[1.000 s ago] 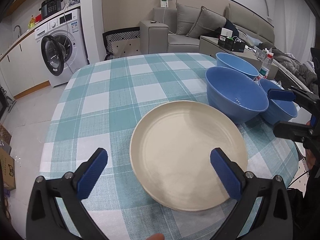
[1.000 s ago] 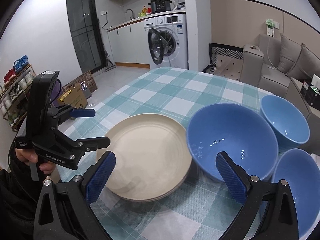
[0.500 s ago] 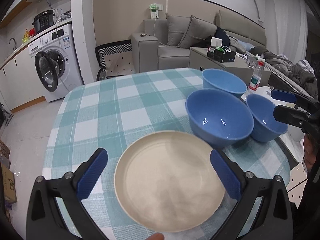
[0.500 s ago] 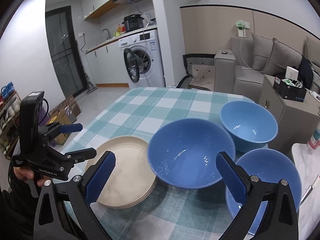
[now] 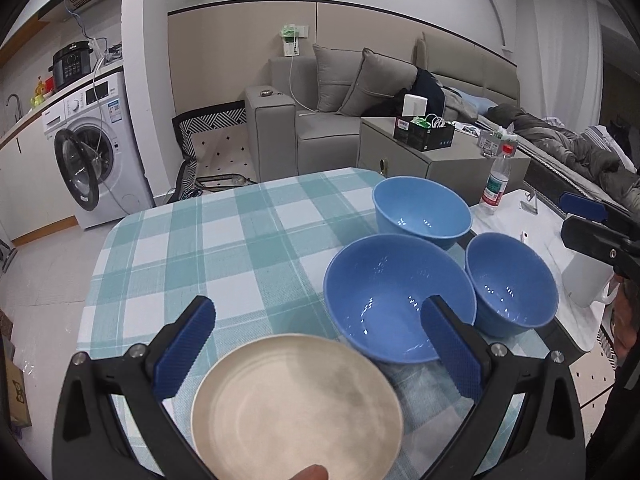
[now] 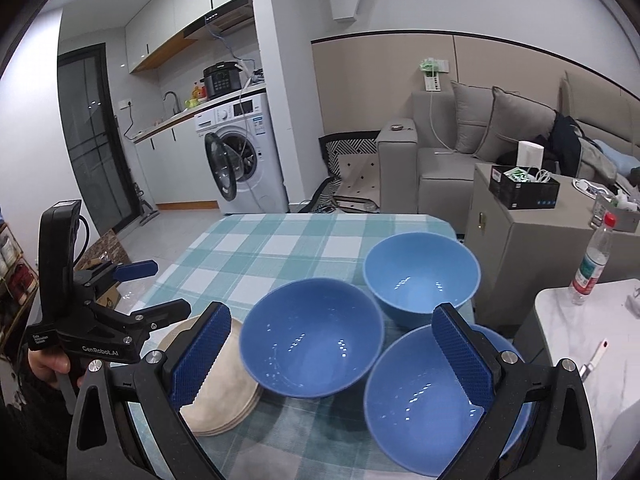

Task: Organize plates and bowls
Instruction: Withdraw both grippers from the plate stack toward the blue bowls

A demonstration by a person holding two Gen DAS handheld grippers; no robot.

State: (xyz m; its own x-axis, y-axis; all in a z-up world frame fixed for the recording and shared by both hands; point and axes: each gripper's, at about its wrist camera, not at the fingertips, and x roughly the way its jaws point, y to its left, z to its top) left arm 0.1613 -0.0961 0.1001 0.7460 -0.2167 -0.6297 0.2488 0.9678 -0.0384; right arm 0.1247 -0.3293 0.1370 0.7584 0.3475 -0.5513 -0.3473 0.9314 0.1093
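A stack of cream plates (image 5: 296, 404) (image 6: 224, 392) lies at the near edge of the checked table (image 5: 224, 248). Three blue bowls stand to its right: a large one (image 5: 396, 300) (image 6: 312, 344), a far one (image 5: 422, 210) (image 6: 422, 272) and a near-right one (image 5: 510, 280) (image 6: 440, 400). My left gripper (image 5: 316, 348) is open and empty above the plates. My right gripper (image 6: 332, 360) is open and empty above the large and near-right bowls. Each gripper shows in the other's view, the right one (image 5: 592, 220) and the left one (image 6: 140, 288).
A white side table (image 6: 592, 344) with a water bottle (image 6: 592, 264) stands right of the checked table. A grey cabinet (image 6: 516, 232), a sofa (image 5: 340, 120) and a washing machine (image 5: 92, 148) stand beyond. The far half of the tablecloth is bare.
Both grippers have drawn back and risen, so plates and bowls look smaller and lower in view. Both stayed open and empty. The dishes have not moved.
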